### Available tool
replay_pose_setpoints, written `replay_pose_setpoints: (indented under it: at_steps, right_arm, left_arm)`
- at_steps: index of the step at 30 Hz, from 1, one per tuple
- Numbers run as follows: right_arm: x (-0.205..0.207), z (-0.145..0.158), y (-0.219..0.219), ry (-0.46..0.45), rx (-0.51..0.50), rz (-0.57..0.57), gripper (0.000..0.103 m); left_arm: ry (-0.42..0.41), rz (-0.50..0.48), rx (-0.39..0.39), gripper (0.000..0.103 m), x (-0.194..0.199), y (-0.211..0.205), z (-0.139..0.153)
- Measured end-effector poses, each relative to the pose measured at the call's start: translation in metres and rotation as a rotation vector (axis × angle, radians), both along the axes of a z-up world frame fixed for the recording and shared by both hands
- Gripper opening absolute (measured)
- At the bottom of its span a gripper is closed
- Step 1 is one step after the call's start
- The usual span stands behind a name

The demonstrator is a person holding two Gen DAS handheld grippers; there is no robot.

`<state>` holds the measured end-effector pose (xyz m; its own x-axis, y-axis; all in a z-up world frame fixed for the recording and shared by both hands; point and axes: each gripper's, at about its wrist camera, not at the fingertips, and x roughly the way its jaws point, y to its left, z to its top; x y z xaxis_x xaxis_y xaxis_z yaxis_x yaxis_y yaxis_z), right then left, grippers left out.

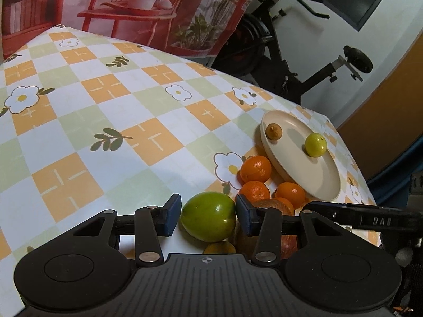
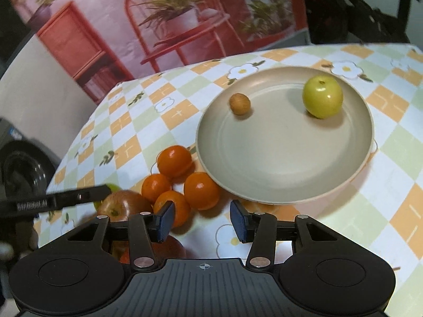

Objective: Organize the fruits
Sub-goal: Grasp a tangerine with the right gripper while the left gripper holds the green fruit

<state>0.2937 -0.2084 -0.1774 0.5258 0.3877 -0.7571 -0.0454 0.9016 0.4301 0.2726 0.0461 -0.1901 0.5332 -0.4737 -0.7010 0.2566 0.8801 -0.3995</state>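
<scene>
My left gripper (image 1: 208, 216) is shut on a large green fruit (image 1: 208, 216), one blue pad on each side. Just right of it lie several oranges (image 1: 255, 169) and a red apple (image 1: 288, 245), partly hidden by my fingers. Beyond them, a beige plate (image 1: 304, 169) holds a small brown fruit (image 1: 274, 131) and a yellow-green fruit (image 1: 315, 144). My right gripper (image 2: 203, 220) hangs open over bare tablecloth just before the plate (image 2: 277, 153), with the oranges (image 2: 201, 190) at its left pad. The left gripper's finger (image 2: 53, 200) covers the green fruit (image 2: 112, 186) beside a red apple (image 2: 124, 206).
The checked flower tablecloth (image 1: 105, 105) stretches wide to the left of the fruit. The table's edge runs close behind and right of the plate. An exercise bike (image 1: 290, 60) stands past that edge. A red printed backdrop (image 2: 158, 26) hangs behind the table.
</scene>
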Motion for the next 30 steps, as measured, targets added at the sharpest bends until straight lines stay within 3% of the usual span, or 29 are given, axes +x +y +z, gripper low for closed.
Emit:
replay_pose_setpoints:
  at_steps: [10, 30]
  right_arm:
    - [0.02, -0.014, -0.022, 0.185, 0.219, -0.271, 0.043]
    - [0.044, -0.017, 0.015, 0.263, 0.089, -0.382, 0.034]
  left_arm:
    - [-0.009, 0.011, -0.045, 0.048, -0.003, 0.01, -0.004]
    - [-0.042, 0.018, -0.025, 0.051, -0.009, 0.013, -0.003]
